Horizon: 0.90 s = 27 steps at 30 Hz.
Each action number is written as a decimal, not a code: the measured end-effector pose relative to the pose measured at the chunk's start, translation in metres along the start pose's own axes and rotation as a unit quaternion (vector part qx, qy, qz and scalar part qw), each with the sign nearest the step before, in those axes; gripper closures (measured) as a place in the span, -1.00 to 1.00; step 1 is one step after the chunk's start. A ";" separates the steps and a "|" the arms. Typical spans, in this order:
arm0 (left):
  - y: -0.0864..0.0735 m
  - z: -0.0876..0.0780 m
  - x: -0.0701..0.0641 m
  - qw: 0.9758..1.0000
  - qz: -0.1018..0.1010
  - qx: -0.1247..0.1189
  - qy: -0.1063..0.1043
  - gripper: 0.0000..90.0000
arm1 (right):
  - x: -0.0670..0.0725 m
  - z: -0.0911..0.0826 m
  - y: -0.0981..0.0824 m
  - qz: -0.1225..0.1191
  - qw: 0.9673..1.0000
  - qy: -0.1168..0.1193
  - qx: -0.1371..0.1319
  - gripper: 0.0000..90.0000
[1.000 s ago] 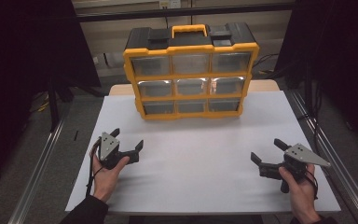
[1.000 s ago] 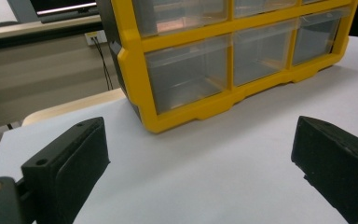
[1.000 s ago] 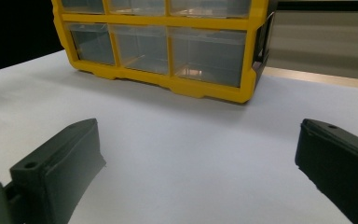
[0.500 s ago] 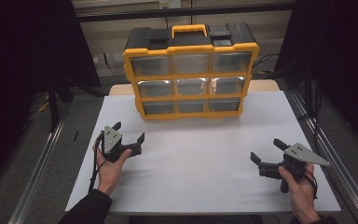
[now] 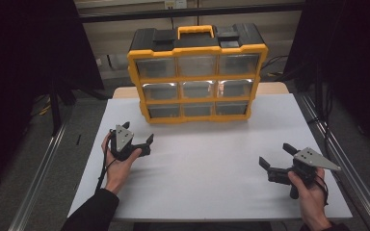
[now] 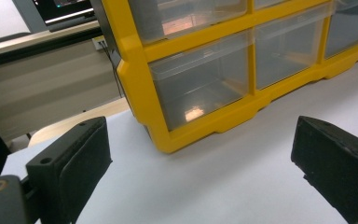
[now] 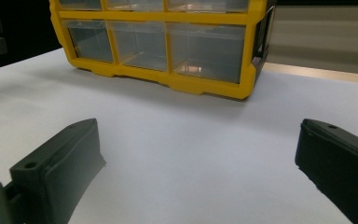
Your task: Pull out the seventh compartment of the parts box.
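A yellow and black drawer organizer (image 5: 197, 77) with clear drawers stands upright at the back of the white table (image 5: 212, 163). My left gripper (image 5: 138, 133) hovers just in front of its lower left corner, open and holding nothing. In the left gripper view the bottom-left drawer (image 6: 200, 88) lies close ahead between the spread jaws of the left gripper (image 6: 200, 158). My right gripper (image 5: 274, 155) sits near the table's front right, open with nothing in it. Its own view looks across bare table past the right gripper (image 7: 200, 163) to the organizer's bottom row (image 7: 168, 46).
Metal rails (image 5: 38, 168) run along both sides of the table. A beige wooden strip (image 5: 125, 92) shows behind the white surface. Dark equipment and cables (image 5: 53, 72) stand off the left side. The white surface stretches wide between the two grippers.
My left gripper has moved forward and to the right, closer to the organizer's lower left corner. The right gripper has stayed where it was.
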<state>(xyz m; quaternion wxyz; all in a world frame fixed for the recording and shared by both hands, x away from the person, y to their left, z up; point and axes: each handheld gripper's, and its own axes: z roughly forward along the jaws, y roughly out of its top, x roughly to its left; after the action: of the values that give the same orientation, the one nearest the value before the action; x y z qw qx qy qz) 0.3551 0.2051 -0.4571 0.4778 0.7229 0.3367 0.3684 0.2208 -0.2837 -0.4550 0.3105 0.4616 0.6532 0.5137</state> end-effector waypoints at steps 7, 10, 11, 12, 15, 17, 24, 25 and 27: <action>-0.003 0.009 0.000 1.000 0.025 -0.001 0.000 -0.89 | 0.003 0.001 0.002 -0.010 1.000 -0.001 -0.002 -1.00; -0.001 0.012 0.000 0.999 0.036 -0.019 -0.007 -0.83 | 0.003 0.001 0.002 -0.009 1.000 -0.002 -0.002 -1.00; -0.001 0.012 0.000 0.999 0.036 -0.019 -0.007 -0.83 | 0.003 0.001 0.002 -0.005 1.000 -0.001 0.000 -1.00; 0.000 0.013 -0.001 0.999 0.045 -0.018 -0.004 -0.83 | 0.003 0.001 0.002 -0.005 1.000 -0.001 0.000 -1.00; 0.003 0.019 -0.002 0.996 0.089 -0.021 0.004 -0.86 | 0.002 0.002 0.002 -0.007 1.000 0.000 -0.003 -1.00; 0.003 0.022 -0.004 0.995 0.100 -0.015 0.004 -0.86 | 0.003 0.002 0.002 -0.007 1.000 0.002 -0.002 -1.00; 0.009 0.036 -0.008 0.984 0.174 -0.019 0.019 -0.83 | 0.003 0.002 0.002 -0.008 1.000 0.002 -0.004 -1.00; 0.009 0.036 -0.008 0.984 0.174 -0.019 0.019 -0.83 | 0.003 0.002 0.002 -0.008 1.000 0.002 -0.004 -1.00; 0.012 0.041 -0.012 0.978 0.208 -0.014 0.026 -0.86 | 0.003 0.002 0.002 -0.008 1.000 0.002 -0.003 -1.00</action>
<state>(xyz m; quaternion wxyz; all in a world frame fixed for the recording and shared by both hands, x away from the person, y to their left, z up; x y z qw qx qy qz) 0.3857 0.1735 -0.4592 0.3916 0.7609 0.1859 0.4828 0.2217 -0.2800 -0.4532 0.3145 0.4543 0.6558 0.5145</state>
